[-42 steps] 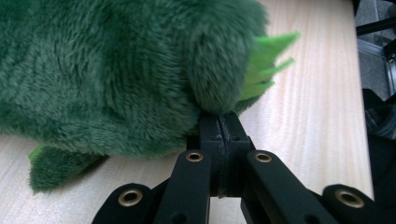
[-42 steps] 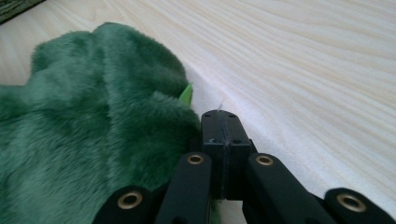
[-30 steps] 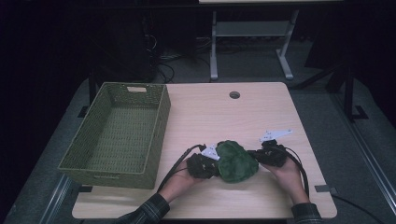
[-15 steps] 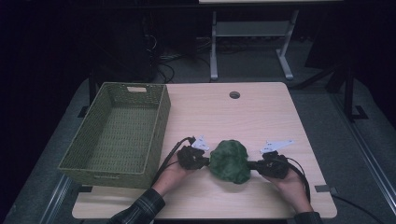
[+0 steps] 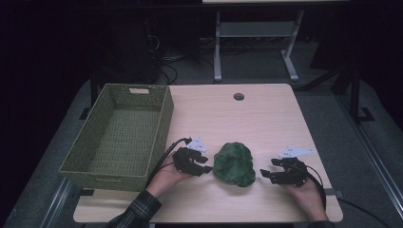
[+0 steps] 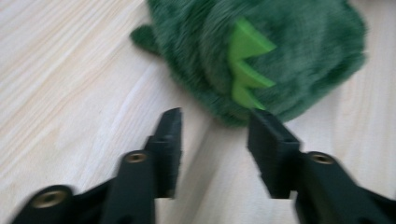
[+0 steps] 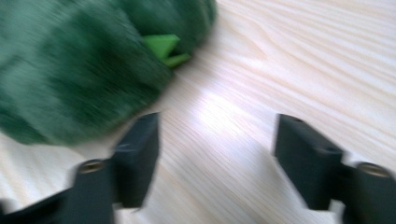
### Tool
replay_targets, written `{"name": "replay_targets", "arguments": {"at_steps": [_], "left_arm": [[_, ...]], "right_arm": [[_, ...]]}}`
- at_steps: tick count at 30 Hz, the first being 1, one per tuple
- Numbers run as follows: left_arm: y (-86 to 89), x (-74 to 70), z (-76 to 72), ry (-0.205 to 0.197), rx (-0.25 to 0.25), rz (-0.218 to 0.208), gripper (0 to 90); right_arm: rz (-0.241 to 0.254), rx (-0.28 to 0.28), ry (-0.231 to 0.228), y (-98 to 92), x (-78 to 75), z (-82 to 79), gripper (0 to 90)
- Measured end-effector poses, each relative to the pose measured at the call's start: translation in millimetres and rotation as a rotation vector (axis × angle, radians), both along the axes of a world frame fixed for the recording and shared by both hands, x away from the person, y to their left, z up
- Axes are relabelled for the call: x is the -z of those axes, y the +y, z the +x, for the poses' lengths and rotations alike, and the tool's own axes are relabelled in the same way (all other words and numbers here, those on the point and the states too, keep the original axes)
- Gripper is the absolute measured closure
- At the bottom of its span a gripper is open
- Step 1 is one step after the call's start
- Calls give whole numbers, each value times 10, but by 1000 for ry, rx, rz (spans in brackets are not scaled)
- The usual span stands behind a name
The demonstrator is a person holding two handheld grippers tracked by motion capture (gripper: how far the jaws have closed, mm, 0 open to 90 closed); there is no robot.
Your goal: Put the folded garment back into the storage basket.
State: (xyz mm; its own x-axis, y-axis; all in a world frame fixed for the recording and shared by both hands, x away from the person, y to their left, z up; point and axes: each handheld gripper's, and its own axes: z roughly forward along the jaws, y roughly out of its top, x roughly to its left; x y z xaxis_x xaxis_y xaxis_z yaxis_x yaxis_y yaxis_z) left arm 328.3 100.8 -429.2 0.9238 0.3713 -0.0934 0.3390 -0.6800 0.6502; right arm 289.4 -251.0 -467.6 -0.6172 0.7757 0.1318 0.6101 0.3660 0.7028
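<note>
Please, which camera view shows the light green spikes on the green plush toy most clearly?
The left gripper view: the light green spikes run in a row across the green plush toy, fairly sharp. The right gripper view shows them blurred, partly tucked in fur. The high view shows no spikes, just a dark green lump.

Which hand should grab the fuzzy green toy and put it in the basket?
Probably the left. The left gripper sits right beside the green plush toy, jaws open, and is on the same side as the basket. The right gripper is open too, but farther from both.
</note>
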Motion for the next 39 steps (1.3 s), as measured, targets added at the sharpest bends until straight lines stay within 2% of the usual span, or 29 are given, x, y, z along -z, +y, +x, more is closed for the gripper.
{"name": "replay_targets", "arguments": {"at_steps": [2,4,7,10,14,15,17,21,22,24,34,39], "left_arm": [[-24,-39,-8,-2,3,-6,437],[-46,-65,-9,-13,3,-21,370],[-86,-103,-5,-31,28,-9,270],[-127,-168,10,-45,49,-29,217],[-209,-245,60,-83,92,-19,162],[-223,-253,73,-81,100,-16,146],[-257,-239,88,-80,106,-31,140],[-305,-192,132,-83,150,-10,131],[-325,-177,137,-75,144,-26,132],[-359,-148,165,-71,153,-33,132],[-543,106,197,-50,212,8,129],[-584,169,216,-49,216,16,128]], "right_arm": [[-15,13,-4,-31,27,4,144],[-34,22,-29,-45,32,3,99],[-52,36,-49,-51,46,10,34],[-67,50,-39,-54,90,20,25],[-88,67,-45,-43,150,36,13],[-88,69,-47,-45,151,39,13],[-88,71,-52,-51,156,44,13],[-86,74,-49,-51,156,46,13],[-86,74,-49,-50,156,46,13],[-86,76,-49,-48,157,47,14],[-88,78,-51,-48,157,49,14],[-88,78,-51,-49,157,49,15]]}}
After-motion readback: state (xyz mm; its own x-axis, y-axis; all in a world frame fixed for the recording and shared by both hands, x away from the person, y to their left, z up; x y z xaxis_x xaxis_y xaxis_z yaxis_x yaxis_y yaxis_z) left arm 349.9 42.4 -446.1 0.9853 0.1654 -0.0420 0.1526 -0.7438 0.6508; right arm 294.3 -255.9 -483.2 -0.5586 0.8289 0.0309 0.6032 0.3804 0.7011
